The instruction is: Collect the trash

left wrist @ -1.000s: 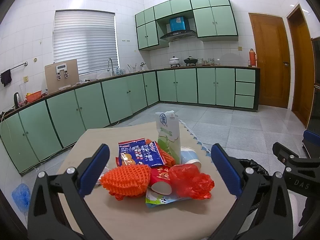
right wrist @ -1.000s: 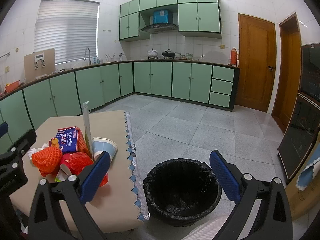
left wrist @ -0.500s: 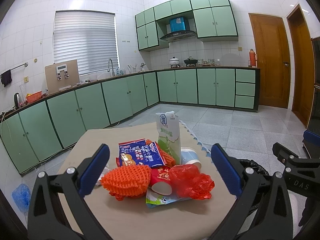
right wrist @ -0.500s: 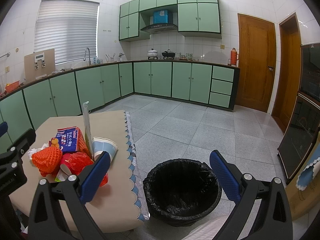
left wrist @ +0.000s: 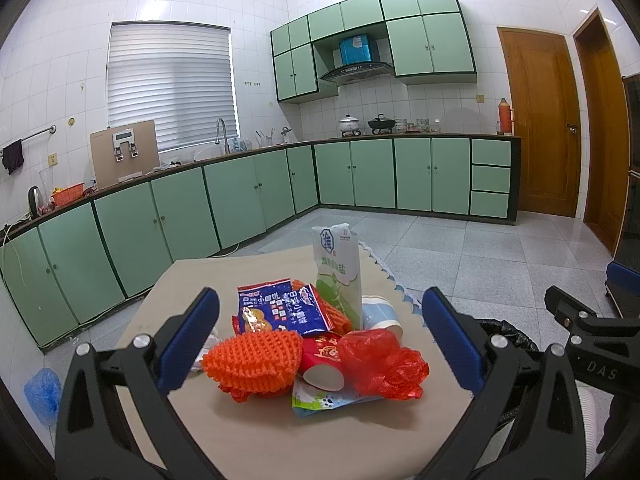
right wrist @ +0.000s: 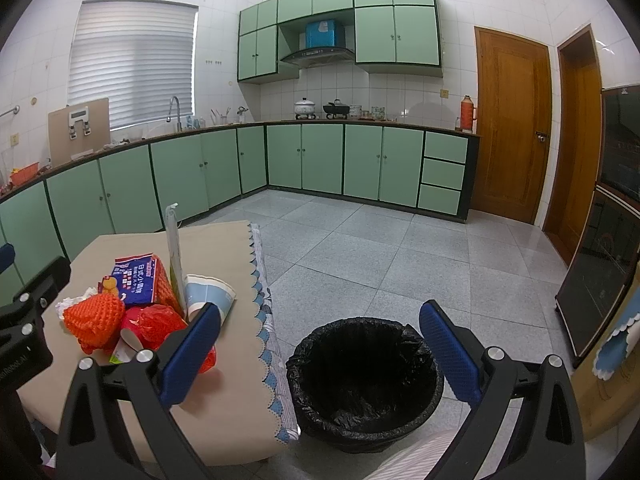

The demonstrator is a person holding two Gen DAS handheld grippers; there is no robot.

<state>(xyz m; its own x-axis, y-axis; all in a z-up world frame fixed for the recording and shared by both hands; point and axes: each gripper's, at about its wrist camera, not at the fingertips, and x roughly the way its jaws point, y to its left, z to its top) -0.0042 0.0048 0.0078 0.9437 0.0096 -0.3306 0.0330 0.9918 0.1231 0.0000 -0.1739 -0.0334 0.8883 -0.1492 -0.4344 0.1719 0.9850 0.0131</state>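
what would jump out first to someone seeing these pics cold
A bright heap of trash in the middle of the beige table: an orange foam net, a red plastic bag, a blue snack packet and a tall white-green bag standing upright. Next, the black-lined trash bin on the floor beside the table, between the open right hand-held gripper's fingers.
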